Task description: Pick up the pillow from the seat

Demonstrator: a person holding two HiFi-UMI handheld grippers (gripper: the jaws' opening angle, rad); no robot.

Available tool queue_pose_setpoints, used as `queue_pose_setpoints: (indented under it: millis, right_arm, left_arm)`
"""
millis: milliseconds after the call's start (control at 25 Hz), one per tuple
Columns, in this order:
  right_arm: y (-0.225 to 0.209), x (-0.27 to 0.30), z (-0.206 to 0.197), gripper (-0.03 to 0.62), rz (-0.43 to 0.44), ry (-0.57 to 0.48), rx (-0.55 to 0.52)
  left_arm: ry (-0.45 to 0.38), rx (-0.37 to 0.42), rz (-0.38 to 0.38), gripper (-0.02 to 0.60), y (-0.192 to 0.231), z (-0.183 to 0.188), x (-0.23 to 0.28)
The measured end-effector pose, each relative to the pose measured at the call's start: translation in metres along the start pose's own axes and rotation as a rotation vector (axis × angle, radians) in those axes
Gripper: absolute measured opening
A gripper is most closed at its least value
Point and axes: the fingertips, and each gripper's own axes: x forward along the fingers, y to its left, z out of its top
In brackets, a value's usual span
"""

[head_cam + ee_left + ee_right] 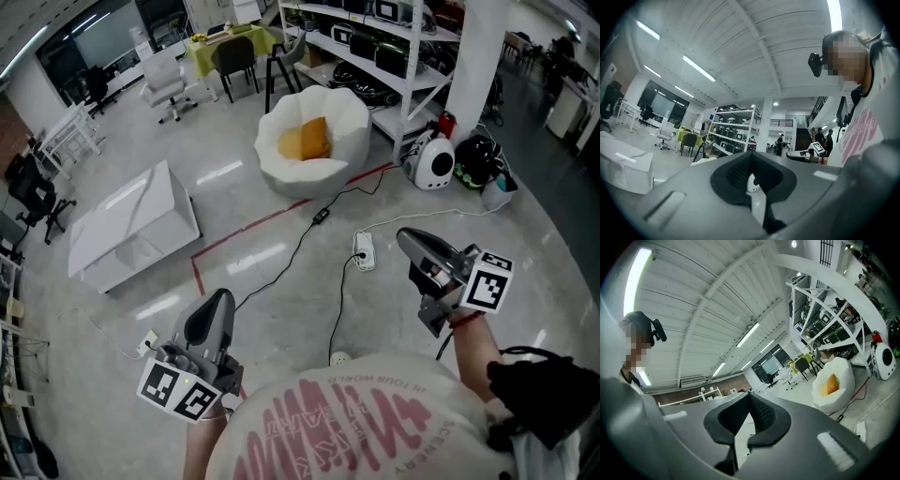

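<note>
An orange pillow (306, 141) lies in a white bean-bag seat (349, 120) on the floor at the far middle of the head view. The same pillow (829, 384) and seat (841, 383) show small at the right of the right gripper view. My left gripper (218, 298) is shut and empty, low at the left, near my body. On the right my right gripper (403, 235) is shut too, with nothing in it, well short of the seat. Both grippers tilt upward toward the ceiling in their own views.
A white low table (131, 228) stands at the left. A power strip (364, 250) and black cables (309, 234) lie on the floor between me and the seat. Shelving (394, 47), a white round device (434, 164), a pillar (476, 56) and chairs (234, 56) stand behind.
</note>
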Motion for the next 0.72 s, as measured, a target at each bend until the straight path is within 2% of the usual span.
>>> queue_pose_setpoints:
  millis: [160, 720]
  right_arm:
    - [-0.020, 0.023, 0.002, 0.005, 0.042, 0.046, -0.002]
    - [-0.088, 0.049, 0.019, 0.005, -0.003, 0.059, 0.000]
  left_arm:
    - [-0.010, 0.002, 0.034, 0.014, 0.009, -0.001, 0.030]
    - [0.012, 0.014, 0.049, 0.014, 0.034, -0.019, 0.080]
